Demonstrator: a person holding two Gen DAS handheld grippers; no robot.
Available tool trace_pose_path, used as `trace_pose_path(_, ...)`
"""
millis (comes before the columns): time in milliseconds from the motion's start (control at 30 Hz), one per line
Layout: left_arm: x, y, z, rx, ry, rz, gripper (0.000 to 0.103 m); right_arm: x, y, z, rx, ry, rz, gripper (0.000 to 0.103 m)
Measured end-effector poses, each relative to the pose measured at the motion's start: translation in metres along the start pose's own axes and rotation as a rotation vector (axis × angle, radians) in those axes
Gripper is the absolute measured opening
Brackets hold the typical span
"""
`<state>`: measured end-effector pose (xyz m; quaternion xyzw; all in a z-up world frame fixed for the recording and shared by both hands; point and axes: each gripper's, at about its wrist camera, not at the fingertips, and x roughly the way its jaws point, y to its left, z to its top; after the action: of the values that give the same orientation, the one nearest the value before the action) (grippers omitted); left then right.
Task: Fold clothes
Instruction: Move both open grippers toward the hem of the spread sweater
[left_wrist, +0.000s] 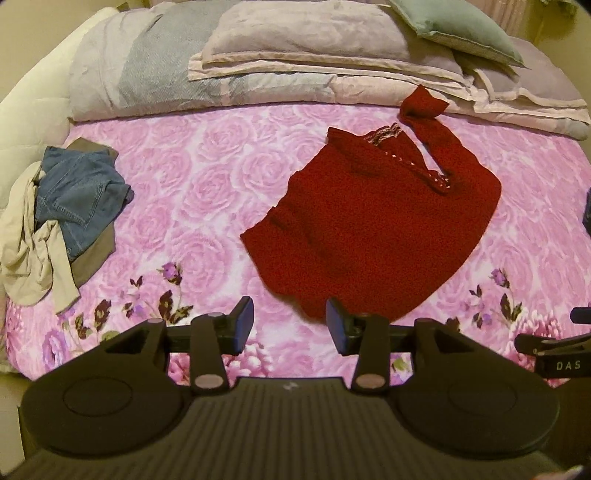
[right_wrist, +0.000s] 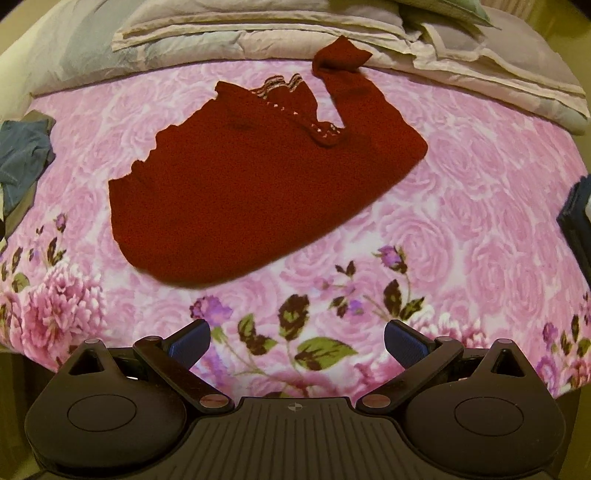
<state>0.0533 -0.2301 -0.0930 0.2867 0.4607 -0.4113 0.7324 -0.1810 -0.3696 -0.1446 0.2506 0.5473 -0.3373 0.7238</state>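
Two blue-padded fingers of the left gripper (left_wrist: 290, 325) stand moderately apart at the lower centre of the left wrist view, holding nothing, over a pink rose-print bedsheet (left_wrist: 207, 177). The red sweater (left_wrist: 373, 225) lies spread at centre right, one sleeve (left_wrist: 424, 107) reaching up to the folded bedding (left_wrist: 295, 62) along the top. A pile of clothes (left_wrist: 66, 206), jeans uppermost, sits at the left edge.

In the right wrist view the right gripper (right_wrist: 297, 341) is spread wide and empty at the bottom. The red sweater (right_wrist: 251, 192) fills the centre left, well apart from the fingers; the pile (right_wrist: 22, 162) shows at the left edge.
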Motion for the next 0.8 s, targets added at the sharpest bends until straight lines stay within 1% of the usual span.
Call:
trace_pose_path(267,0.014,-0.046,0.007,-0.057,0.024,0.017,0.04,0.013,-0.047,0.018,-0.052,0.01,0.015,0.103)
trace_pose_path(433,0.03,-0.064,0.004,-0.111,0.04,0.015,0.04,0.025,-0.08,0.025,-0.066,0.021,0.019,0.103)
trace_pose_path(600,0.046,-0.065,0.003,-0.158,0.059,0.022,0.042,0.042,-0.107,0.025,-0.049,0.062,0.023,0.103)
trace_pose_path(667,0.053,-0.062,0.003,-0.172,0.065,0.025,0.045,0.05,-0.114,0.026,-0.04,0.073,0.023,0.103)
trace_pose_path(800,0.076,-0.047,0.006,-0.185,0.076,0.04,0.046,0.069,-0.127,0.032,-0.028,0.083,0.006,0.103)
